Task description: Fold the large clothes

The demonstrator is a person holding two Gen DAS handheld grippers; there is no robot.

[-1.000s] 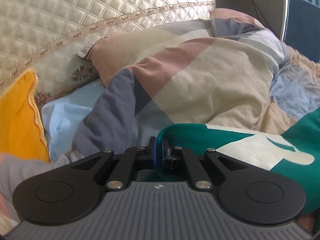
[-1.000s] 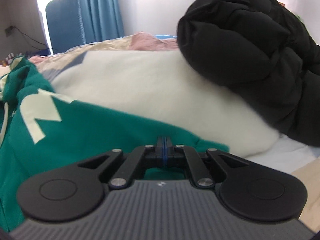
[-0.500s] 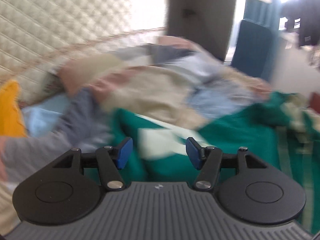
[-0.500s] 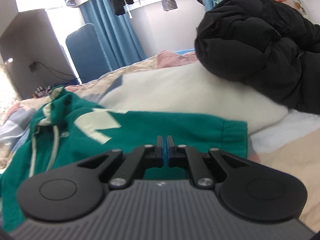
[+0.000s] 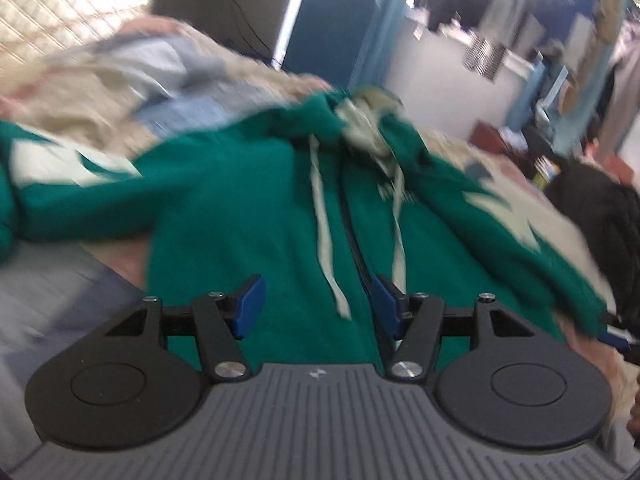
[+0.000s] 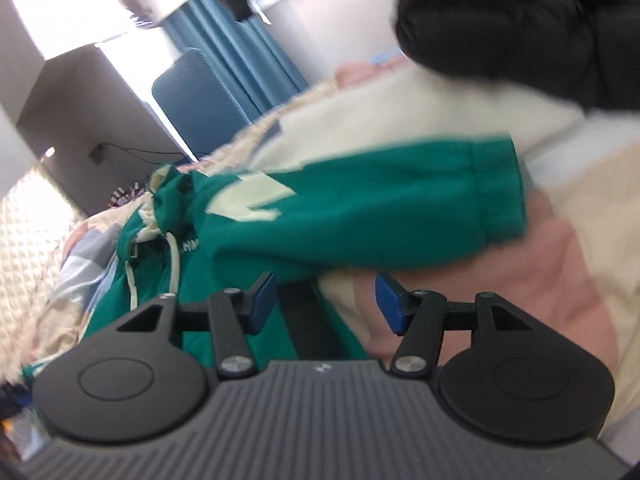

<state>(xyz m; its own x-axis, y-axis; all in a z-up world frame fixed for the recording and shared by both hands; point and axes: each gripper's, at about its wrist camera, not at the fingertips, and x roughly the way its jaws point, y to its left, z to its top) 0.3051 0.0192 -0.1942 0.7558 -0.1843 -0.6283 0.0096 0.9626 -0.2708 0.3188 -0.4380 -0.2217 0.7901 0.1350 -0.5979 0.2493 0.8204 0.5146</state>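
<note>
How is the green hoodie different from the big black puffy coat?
The green zip-up hoodie is spread flat with one sleeve stretched out; the black puffy coat is bunched in a heap. The hoodie has cream patches and drawstrings; the coat is plain black. Both lie on the bed.

Blue curtains (image 6: 240, 52), blue chair (image 5: 328, 32), quilted headboard (image 5: 60, 4), bright window light.

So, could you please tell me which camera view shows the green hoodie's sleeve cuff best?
The right wrist view: the sleeve cuff of the green hoodie lies in full sight on the quilt, ribbing visible. The left wrist view shows mostly the hoodie's zipped front and drawstrings, both sleeves blurred and no cuff clearly shown.
</note>
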